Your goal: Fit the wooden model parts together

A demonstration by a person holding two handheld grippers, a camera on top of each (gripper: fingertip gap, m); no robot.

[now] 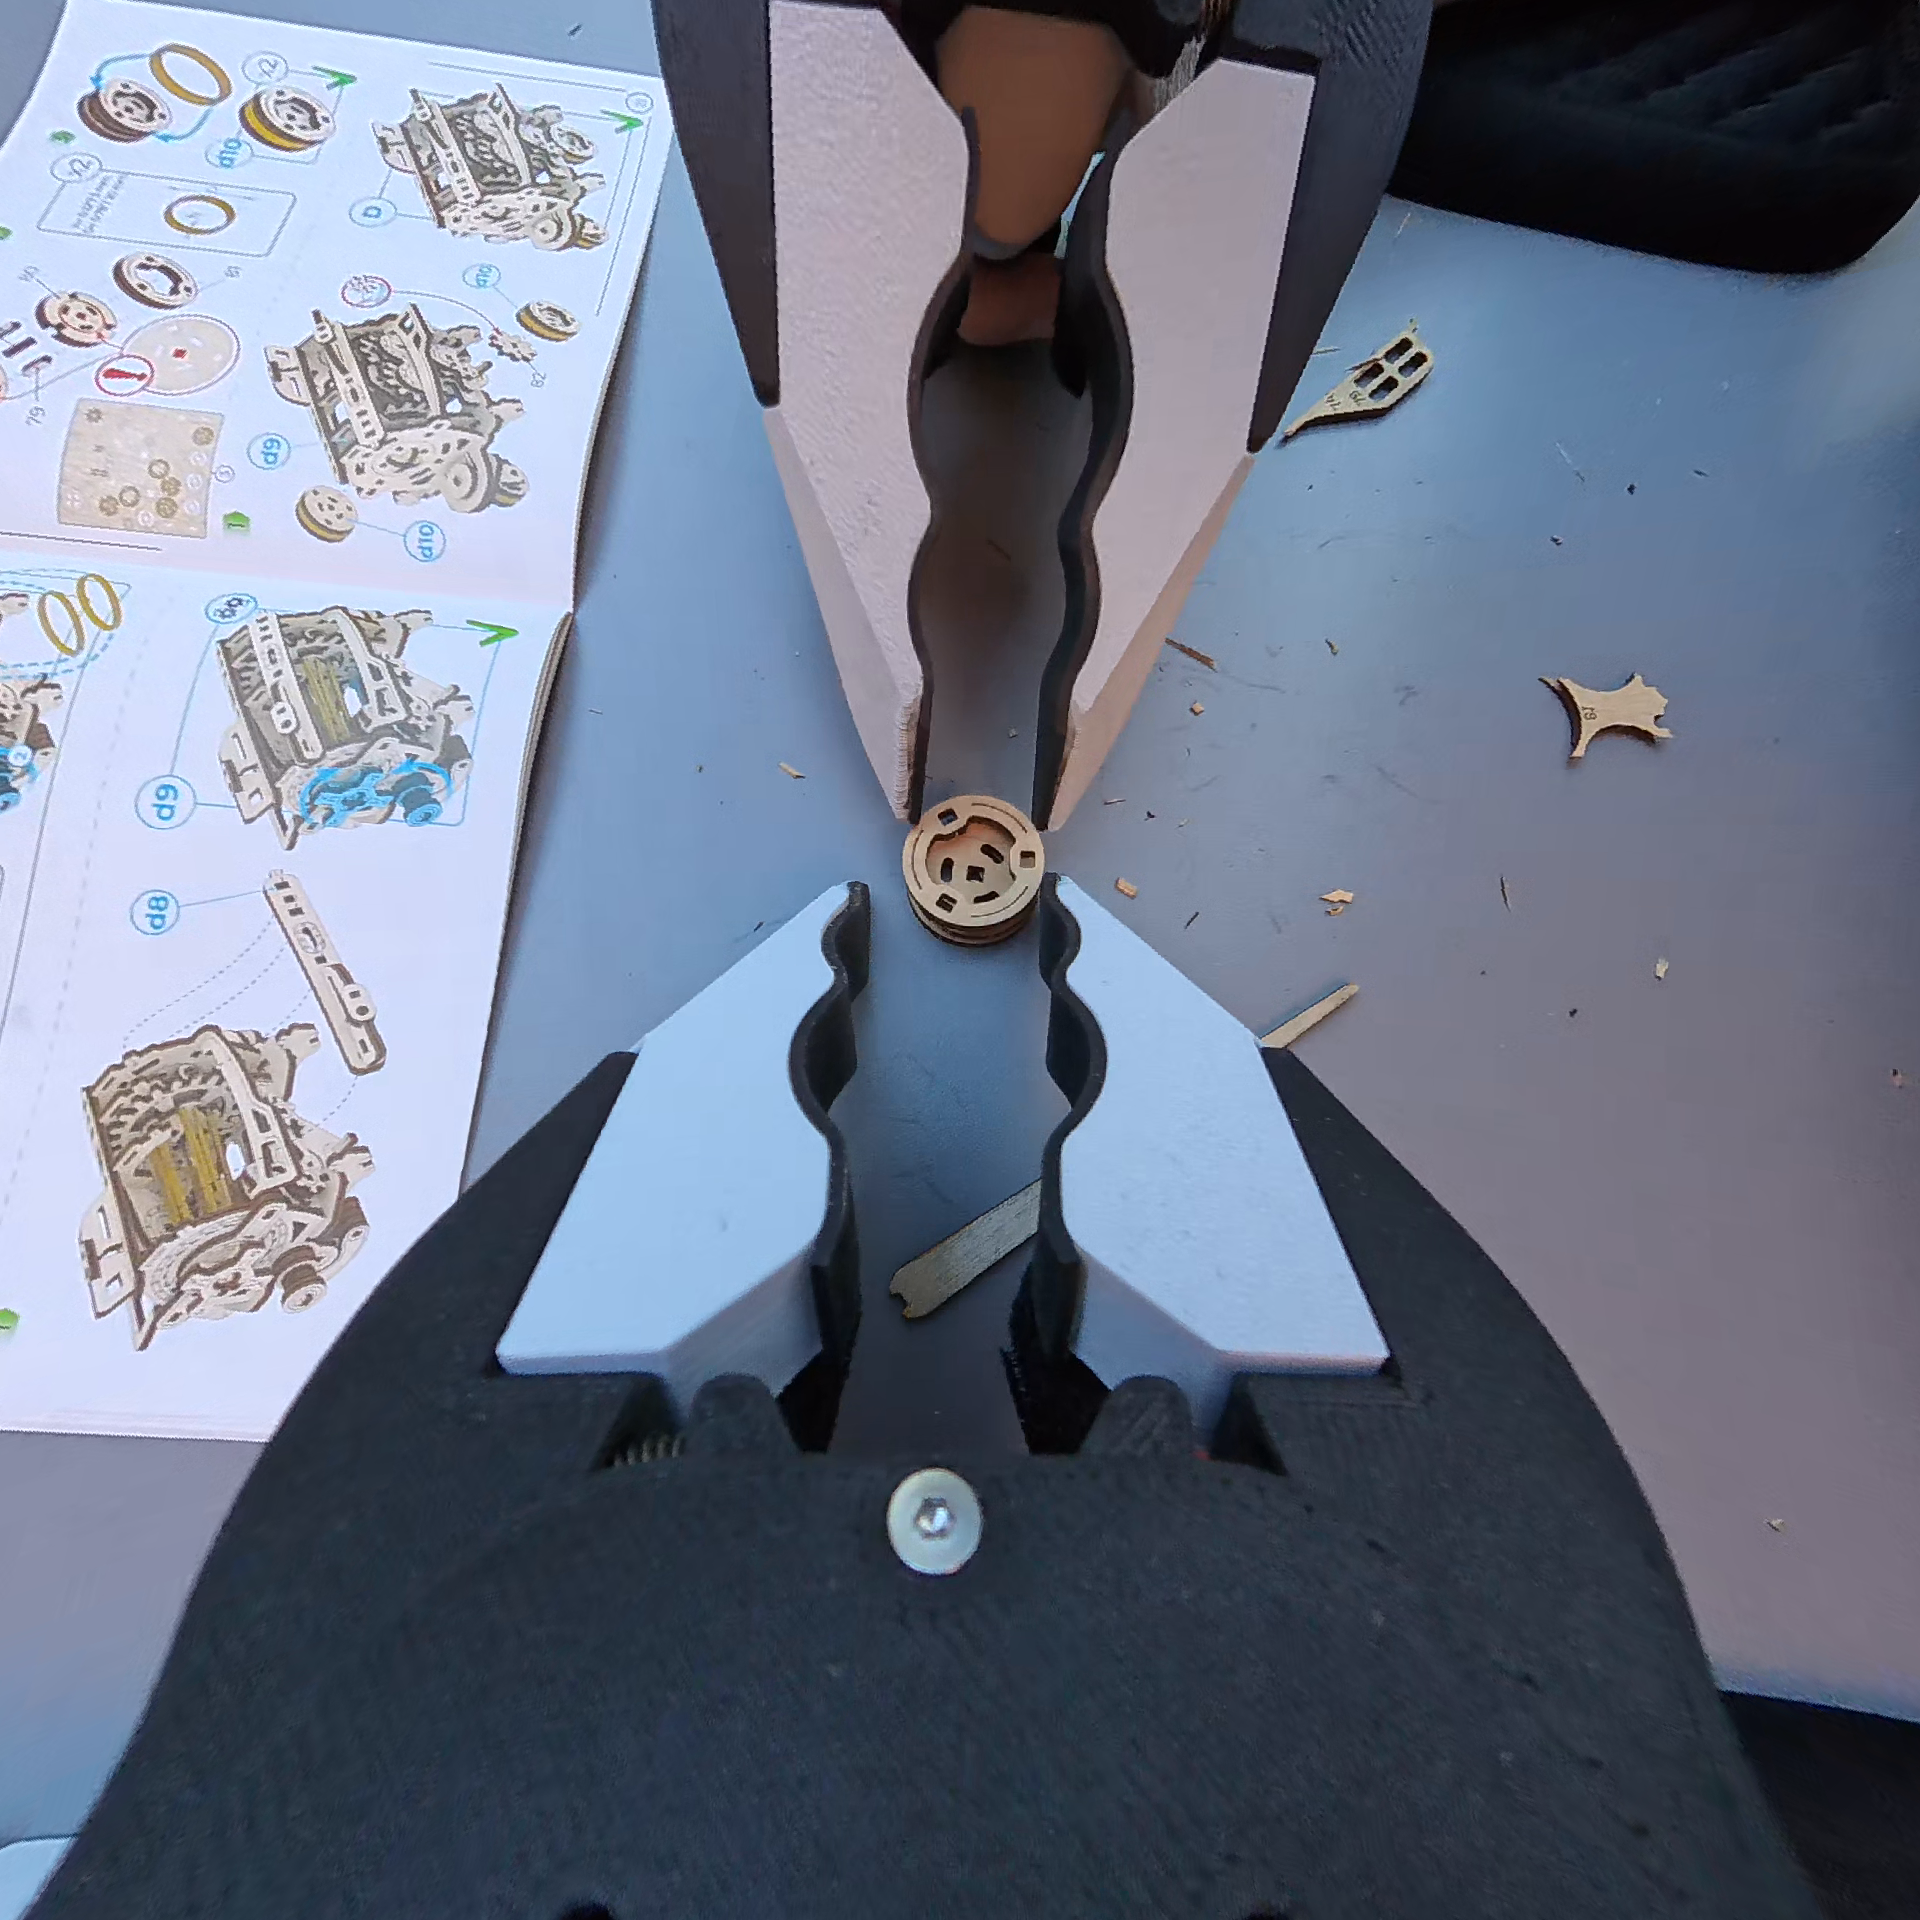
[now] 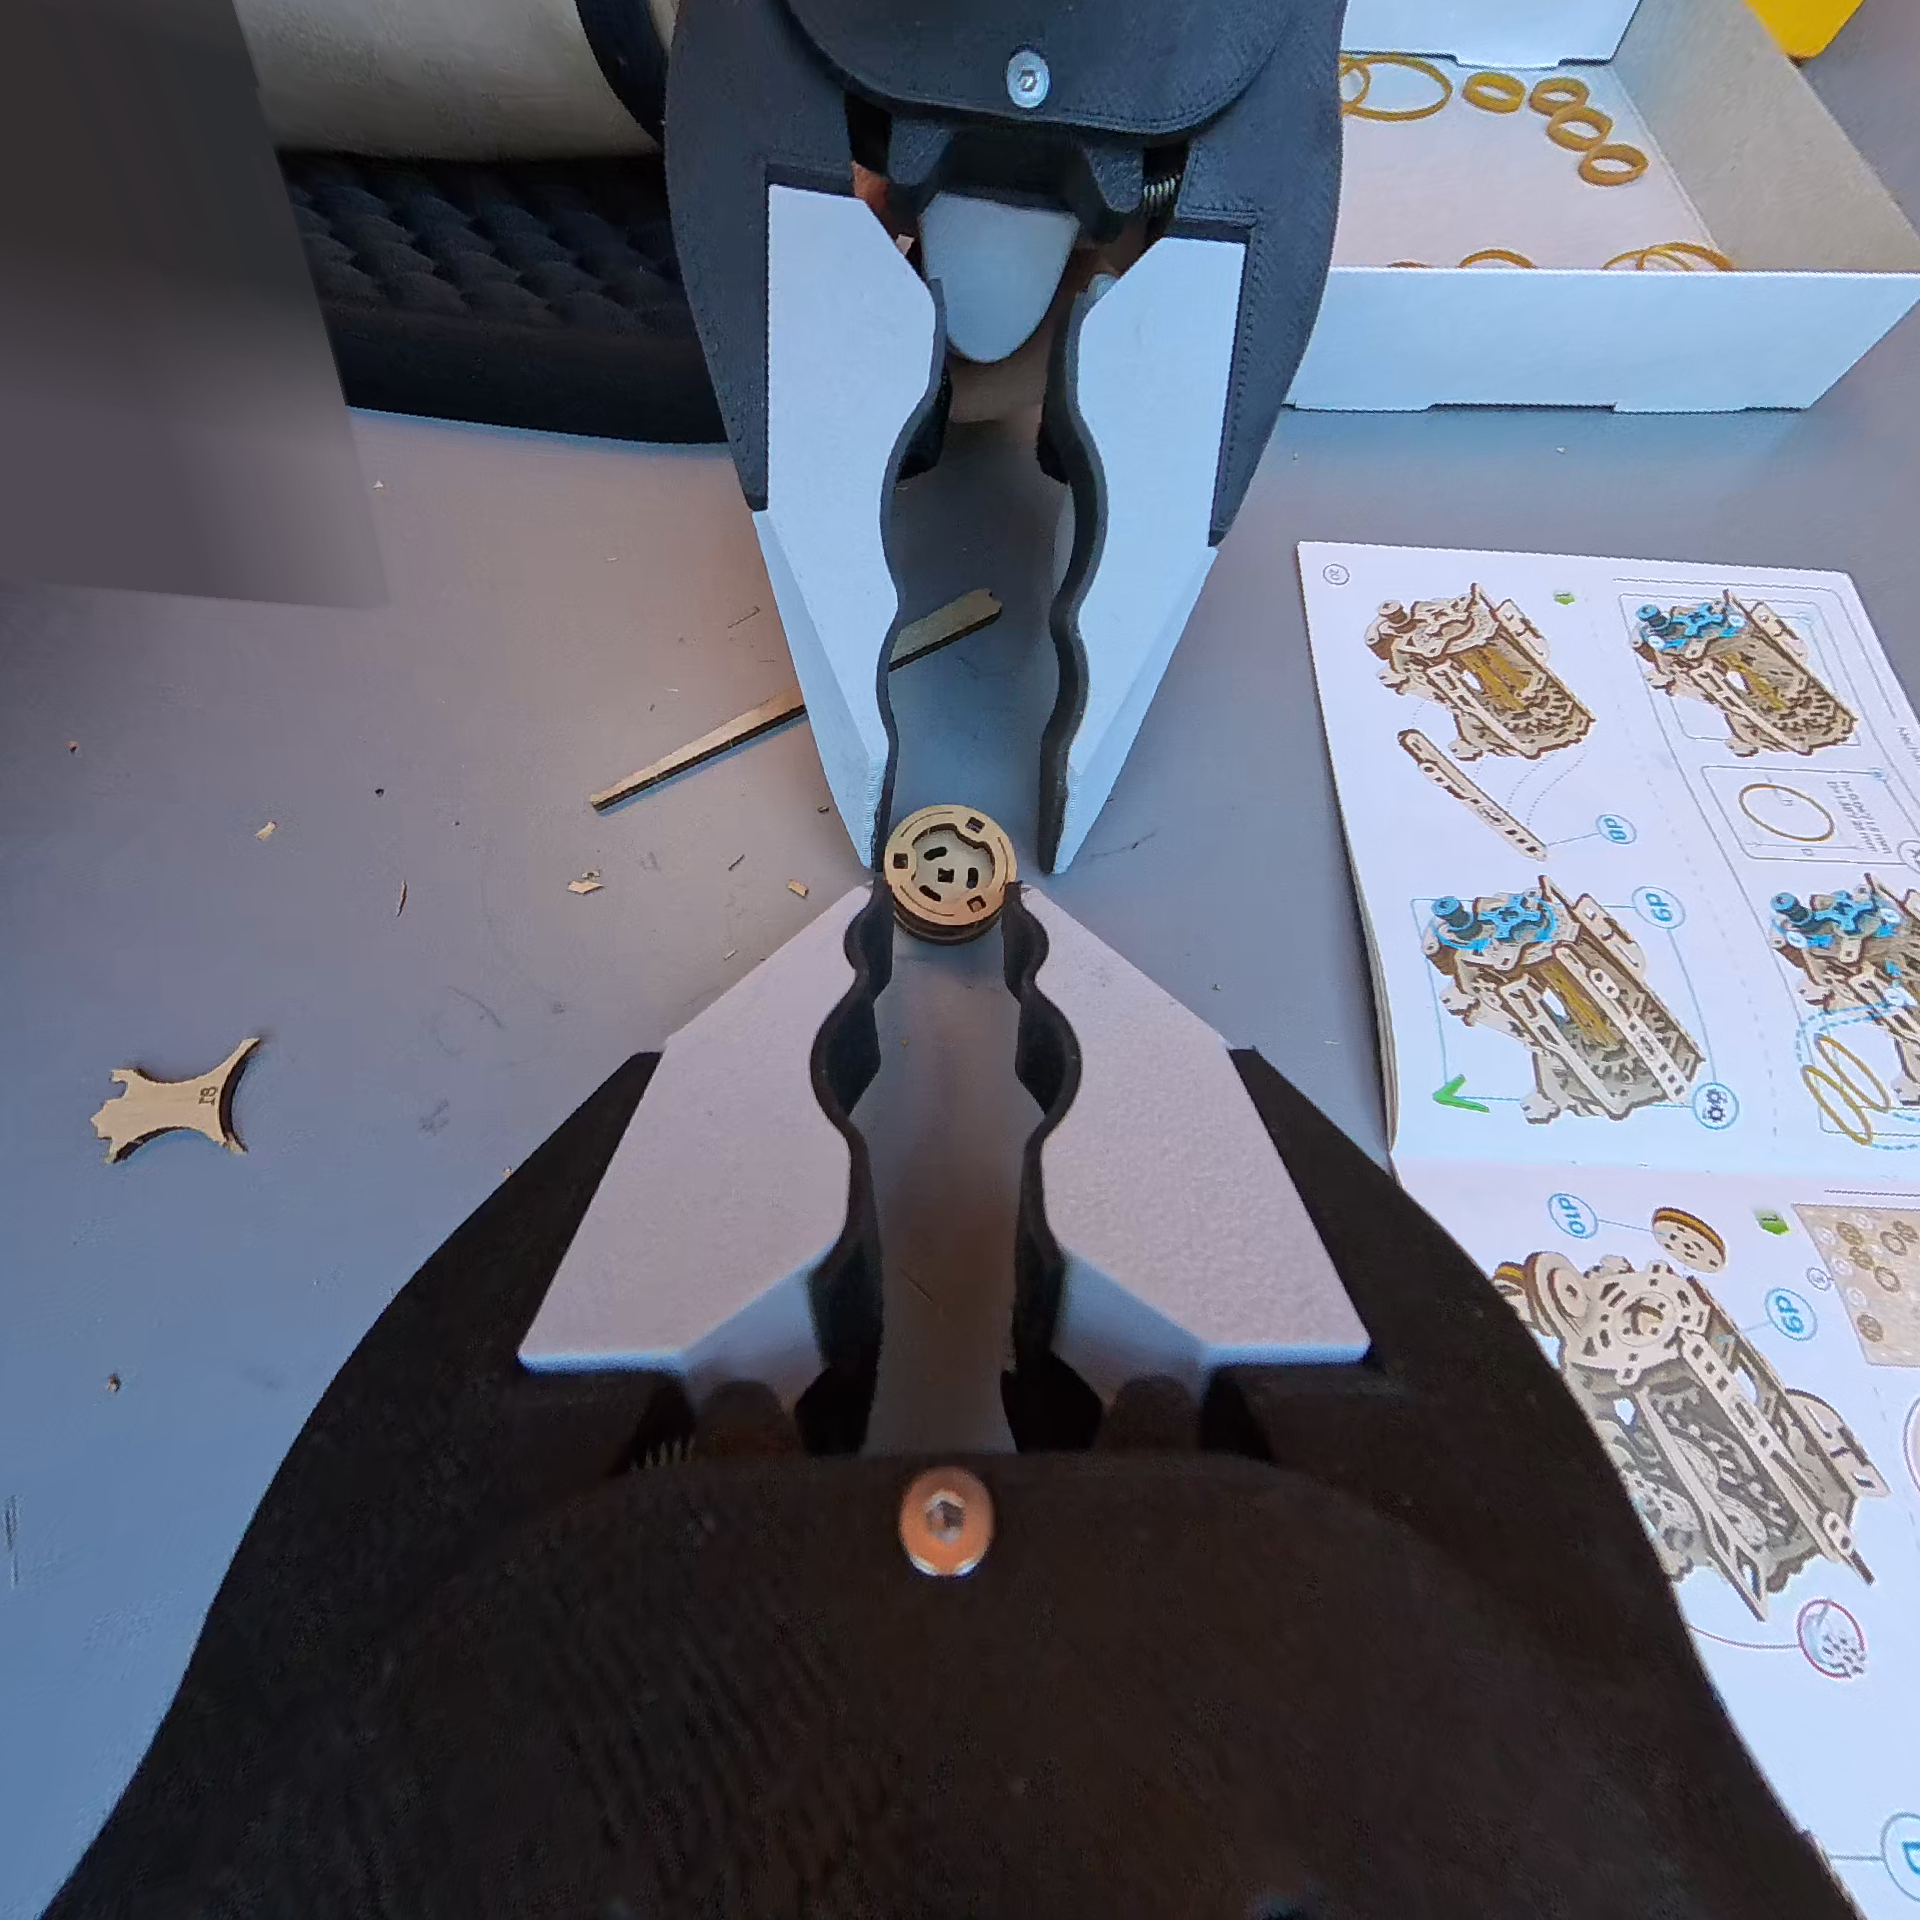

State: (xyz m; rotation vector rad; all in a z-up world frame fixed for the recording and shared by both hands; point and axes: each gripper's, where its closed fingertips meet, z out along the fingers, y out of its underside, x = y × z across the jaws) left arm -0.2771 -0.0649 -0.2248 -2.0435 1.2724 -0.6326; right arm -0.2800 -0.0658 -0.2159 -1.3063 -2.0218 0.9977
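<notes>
A small round wooden wheel (image 1: 971,868), made of stacked discs with cut-outs, sits between both grippers over the grey table (image 1: 1455,1143). My right gripper (image 2: 945,909) is shut on the wheel (image 2: 948,873), its black pads touching both sides. In the left wrist view the right gripper (image 1: 977,816) comes in from the top. My left gripper (image 1: 956,899) faces it from the opposite side, jaws a little wider than the wheel, one fingertip (image 1: 1051,914) touching it. The left gripper (image 2: 966,847) also shows at the top of the right wrist view.
An open instruction booklet (image 1: 260,623) lies beside the grippers, also in the right wrist view (image 2: 1662,935). A wooden strip (image 1: 966,1247), offcuts (image 1: 1605,712) (image 1: 1361,384) and chips litter the table. A white box (image 2: 1558,332) holds rubber bands (image 2: 1558,114). A black padded item (image 2: 499,281) lies behind. My left and right fingertips are right by each other.
</notes>
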